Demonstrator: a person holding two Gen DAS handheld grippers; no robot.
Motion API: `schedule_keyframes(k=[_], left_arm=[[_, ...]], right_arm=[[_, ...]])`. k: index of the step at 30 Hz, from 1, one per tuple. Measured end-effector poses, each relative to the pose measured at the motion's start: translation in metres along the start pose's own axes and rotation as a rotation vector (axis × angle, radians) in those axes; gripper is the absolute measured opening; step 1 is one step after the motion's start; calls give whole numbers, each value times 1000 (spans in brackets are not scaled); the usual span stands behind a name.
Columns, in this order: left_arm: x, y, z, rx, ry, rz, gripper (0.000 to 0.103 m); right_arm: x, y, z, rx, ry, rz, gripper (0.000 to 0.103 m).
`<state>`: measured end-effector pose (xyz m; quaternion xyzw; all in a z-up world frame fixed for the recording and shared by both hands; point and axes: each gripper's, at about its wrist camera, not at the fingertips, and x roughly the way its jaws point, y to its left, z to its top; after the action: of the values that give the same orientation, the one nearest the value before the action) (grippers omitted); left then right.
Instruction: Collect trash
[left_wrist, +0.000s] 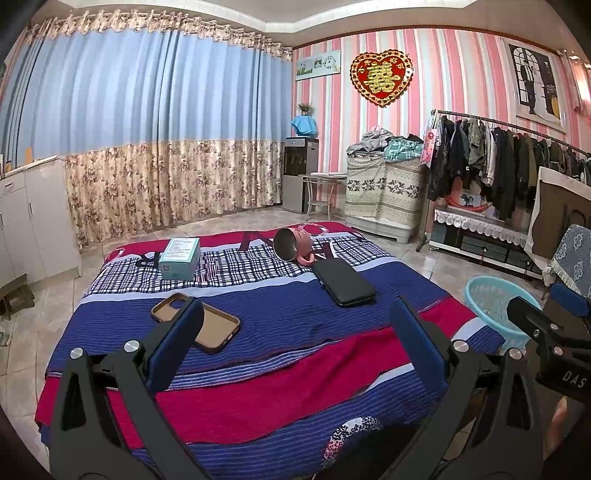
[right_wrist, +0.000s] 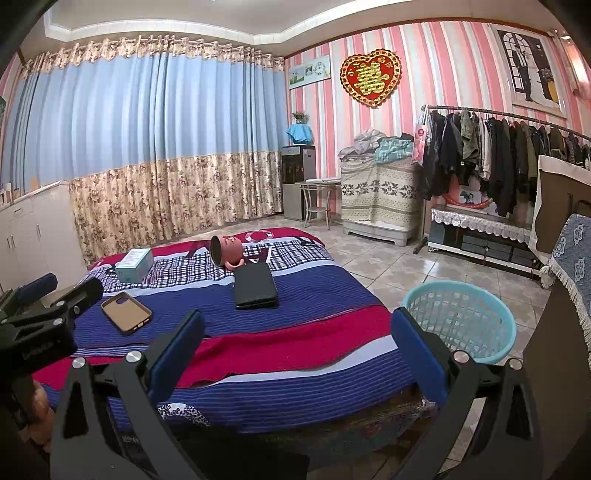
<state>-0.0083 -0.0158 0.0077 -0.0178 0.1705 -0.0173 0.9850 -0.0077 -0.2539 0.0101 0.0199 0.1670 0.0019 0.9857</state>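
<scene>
Left wrist view shows the small box (left_wrist: 180, 258) at centre left on the bed (left_wrist: 280, 332), probably light, stiff cardboard best pinched across its short sides, while the left gripper (left_wrist: 295, 332) and right gripper (right_wrist: 295, 334) gape empty.

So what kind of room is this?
Most likely a bedroom in a home. There is a bed with a striped cover, long curtains across one wall, and a rack of clothes by the pink striped wall.
</scene>
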Motion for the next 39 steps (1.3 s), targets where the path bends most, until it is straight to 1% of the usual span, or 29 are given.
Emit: schedule_keyframes(k=[39], left_arm=[[0, -1, 0, 3, 3, -2, 98]], right_arm=[[0, 2, 0, 1, 0, -1, 98]])
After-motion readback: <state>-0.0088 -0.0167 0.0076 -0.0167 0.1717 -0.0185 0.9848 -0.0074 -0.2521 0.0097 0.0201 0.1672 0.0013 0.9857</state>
